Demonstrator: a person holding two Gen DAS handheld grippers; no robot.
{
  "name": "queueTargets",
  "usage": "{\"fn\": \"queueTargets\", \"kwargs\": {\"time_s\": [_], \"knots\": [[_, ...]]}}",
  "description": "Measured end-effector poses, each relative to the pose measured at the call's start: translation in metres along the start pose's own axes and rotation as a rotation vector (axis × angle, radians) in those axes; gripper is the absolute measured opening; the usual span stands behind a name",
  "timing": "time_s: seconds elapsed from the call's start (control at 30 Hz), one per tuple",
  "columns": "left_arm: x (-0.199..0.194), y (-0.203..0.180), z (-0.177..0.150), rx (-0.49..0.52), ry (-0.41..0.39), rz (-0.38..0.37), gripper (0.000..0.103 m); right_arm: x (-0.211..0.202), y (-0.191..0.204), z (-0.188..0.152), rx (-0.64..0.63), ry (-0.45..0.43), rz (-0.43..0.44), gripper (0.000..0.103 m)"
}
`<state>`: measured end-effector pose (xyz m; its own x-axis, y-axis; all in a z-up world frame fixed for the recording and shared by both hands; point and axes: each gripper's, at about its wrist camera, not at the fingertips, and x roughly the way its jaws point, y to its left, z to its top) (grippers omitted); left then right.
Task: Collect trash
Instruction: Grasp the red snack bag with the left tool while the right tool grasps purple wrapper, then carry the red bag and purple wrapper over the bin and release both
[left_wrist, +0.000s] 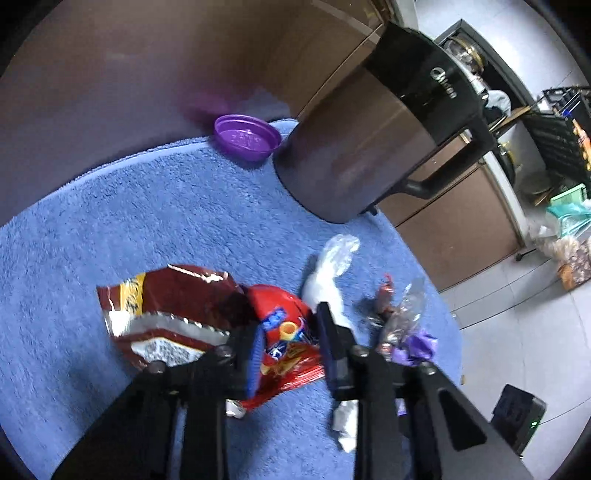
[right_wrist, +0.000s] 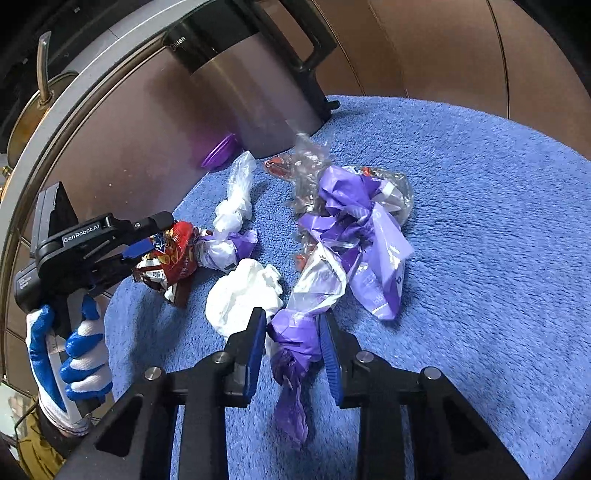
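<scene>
Trash lies in a heap on a blue towel mat (left_wrist: 147, 221). My left gripper (left_wrist: 290, 334) is shut on a red snack wrapper (left_wrist: 284, 325), its blue pads pressing both sides. A dark red foil bag (left_wrist: 166, 306) lies just left of it. In the right wrist view my right gripper (right_wrist: 293, 343) is shut on the twisted end of a purple plastic bag (right_wrist: 295, 328), whose crumpled body (right_wrist: 354, 221) stretches away from it. That view also has the left gripper (right_wrist: 155, 240) at the left, clamped on the red snack wrapper (right_wrist: 177, 254) and held by a gloved hand (right_wrist: 74, 350).
A steel and black kettle (left_wrist: 369, 147) stands at the mat's far edge, a purple lid (left_wrist: 246, 137) beside it. A white tissue wad (right_wrist: 243, 295), a knotted white bag (right_wrist: 236, 195) and clear wrappers (right_wrist: 306, 158) lie between the grippers. The floor (left_wrist: 517, 332) drops away at the right.
</scene>
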<state>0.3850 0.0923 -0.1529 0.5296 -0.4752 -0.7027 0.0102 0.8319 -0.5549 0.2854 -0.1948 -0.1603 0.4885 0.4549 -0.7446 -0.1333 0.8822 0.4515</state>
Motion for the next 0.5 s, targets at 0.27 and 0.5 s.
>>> {"fn": "queueTargets", "kwargs": {"time_s": [0.27, 0.5], "knots": [[-0.042, -0.011, -0.016, 0.017, -0.045, -0.064, 0.013, -0.027, 0.01, -0.011, -0.025, -0.038, 0.001, 0.025], [-0.104, -0.038, -0.032, 0.095, -0.116, -0.091, 0.011, -0.08, 0.037, -0.024, -0.096, -0.123, -0.01, 0.025]]}}
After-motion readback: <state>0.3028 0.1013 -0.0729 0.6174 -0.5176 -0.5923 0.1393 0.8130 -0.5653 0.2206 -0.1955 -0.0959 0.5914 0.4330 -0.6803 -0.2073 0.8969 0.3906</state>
